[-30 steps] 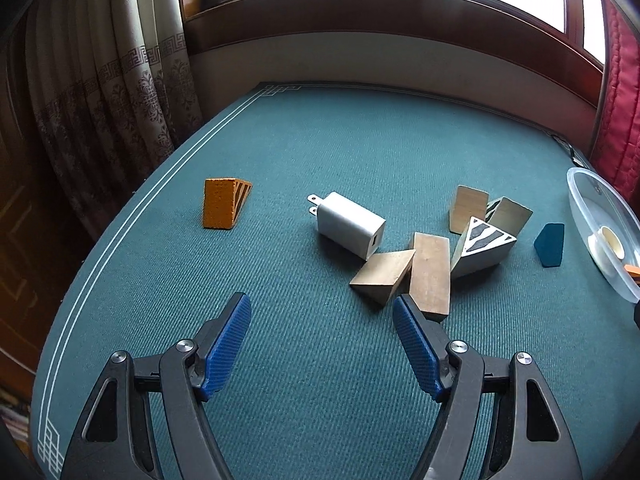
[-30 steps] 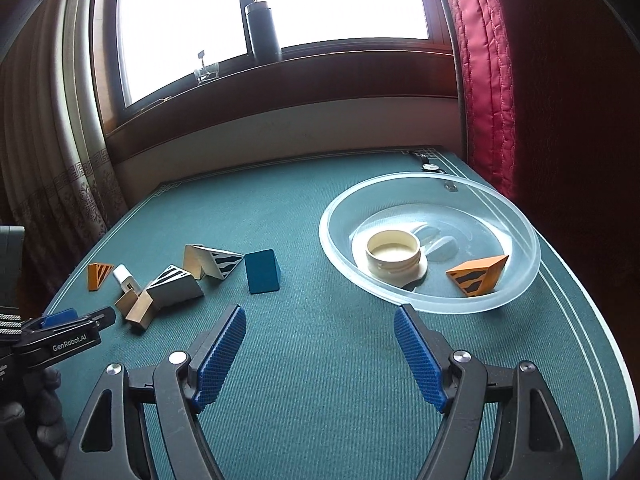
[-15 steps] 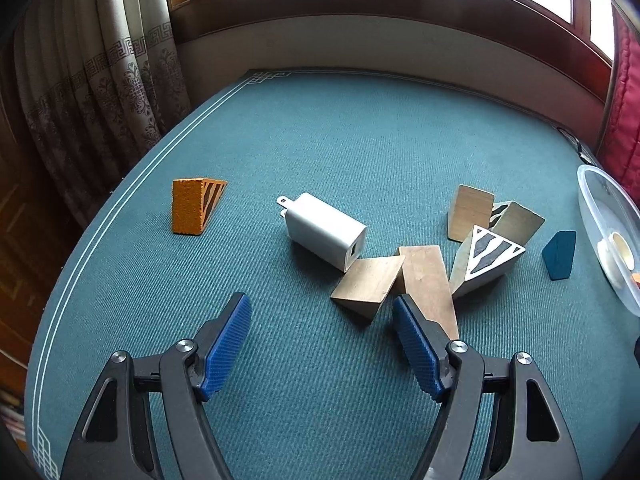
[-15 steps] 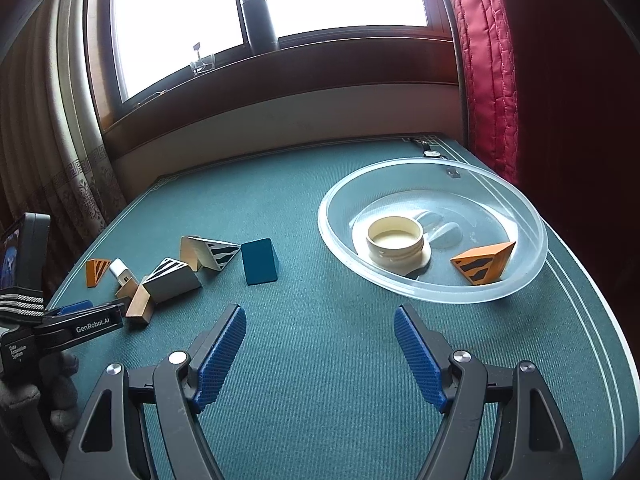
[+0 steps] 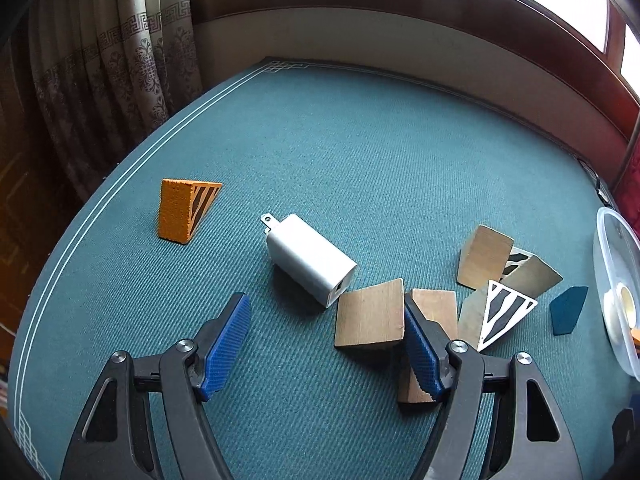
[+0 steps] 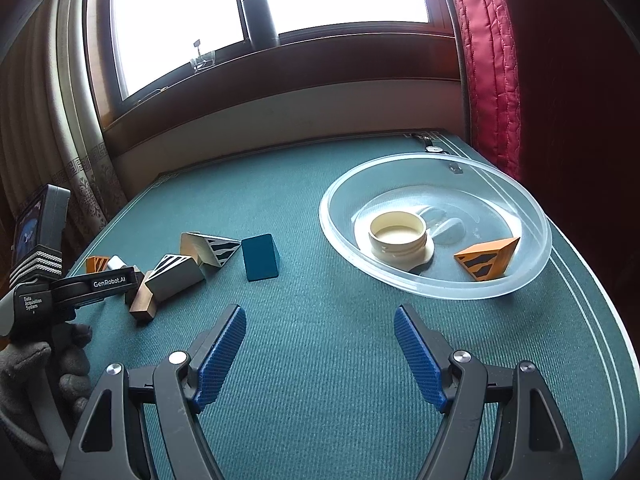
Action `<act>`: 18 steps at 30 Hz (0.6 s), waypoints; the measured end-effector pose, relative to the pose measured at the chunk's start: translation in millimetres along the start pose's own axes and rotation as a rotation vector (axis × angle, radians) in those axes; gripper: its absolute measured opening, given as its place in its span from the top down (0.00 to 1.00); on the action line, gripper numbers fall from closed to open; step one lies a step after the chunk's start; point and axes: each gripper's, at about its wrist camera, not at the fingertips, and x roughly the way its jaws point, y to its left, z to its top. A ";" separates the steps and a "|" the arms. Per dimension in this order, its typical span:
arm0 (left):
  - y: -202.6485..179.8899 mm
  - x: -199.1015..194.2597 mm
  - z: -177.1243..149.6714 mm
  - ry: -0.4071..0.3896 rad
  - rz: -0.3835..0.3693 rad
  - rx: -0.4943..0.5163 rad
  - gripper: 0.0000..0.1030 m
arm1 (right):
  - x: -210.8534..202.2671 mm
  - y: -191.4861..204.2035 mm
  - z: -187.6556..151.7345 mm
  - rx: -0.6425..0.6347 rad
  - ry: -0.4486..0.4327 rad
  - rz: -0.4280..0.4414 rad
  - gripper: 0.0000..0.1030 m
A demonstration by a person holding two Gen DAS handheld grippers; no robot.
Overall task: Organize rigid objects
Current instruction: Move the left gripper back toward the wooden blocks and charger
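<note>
Both claws stood spread and empty, the left claw (image 5: 326, 340) over the white charger (image 5: 310, 258) and wooden blocks (image 5: 370, 314) on the green surface (image 5: 360, 160), the right claw (image 6: 320, 354) near the clear bowl (image 6: 532, 256).

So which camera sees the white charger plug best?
The left wrist view: the white charger plug lies close and whole, prongs showing. The right wrist view shows only a white sliver behind the other tongs.

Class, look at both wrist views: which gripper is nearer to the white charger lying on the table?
Left. The left gripper hovers open just in front of the white charger. The right gripper sits open near the clear bowl, with the wooden blocks between it and the charger.
</note>
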 end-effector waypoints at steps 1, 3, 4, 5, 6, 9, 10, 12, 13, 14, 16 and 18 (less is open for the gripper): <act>1.4 0.2 -0.4 0.000 0.001 0.001 0.28 | 0.1 0.2 -0.1 0.001 0.000 0.000 0.23; 6.0 0.1 -1.6 0.000 0.010 0.001 0.28 | 0.4 0.5 -0.3 0.002 0.001 0.001 0.23; 9.0 0.6 -3.0 0.002 0.014 -0.001 0.28 | 0.4 0.5 -0.4 0.002 0.001 0.001 0.23; 12.0 1.1 -4.6 0.007 0.017 -0.004 0.28 | 0.3 0.7 -0.4 0.002 0.000 0.001 0.23; 14.7 0.0 -6.3 0.000 0.019 -0.002 0.28 | 0.5 0.4 -0.2 0.002 0.001 0.001 0.23; 24.4 -3.3 -12.4 -0.002 0.027 -0.004 0.27 | 0.4 0.3 -0.1 0.001 0.000 0.001 0.23; 28.3 -5.2 -14.5 -0.002 0.029 -0.003 0.27 | 0.6 0.2 -0.2 0.001 0.000 0.001 0.23; 35.2 -9.4 -20.0 -0.007 0.037 0.004 0.26 | 0.8 -0.2 -0.2 0.002 0.000 0.001 0.23; 38.9 -11.6 -22.8 -0.009 0.041 0.008 0.26 | 0.7 -0.5 0.0 0.002 0.000 0.002 0.23; 42.8 -14.1 -25.6 -0.011 0.045 0.014 0.26 | 0.9 -0.3 -0.2 0.003 0.000 0.001 0.23; 49.4 -18.1 -30.1 -0.014 0.055 0.025 0.25 | 0.5 -0.1 -0.4 0.003 0.000 0.001 0.23; 56.3 -21.7 -33.2 -0.011 0.064 0.026 0.25 | 0.2 -0.4 -0.2 0.003 -0.001 0.001 0.23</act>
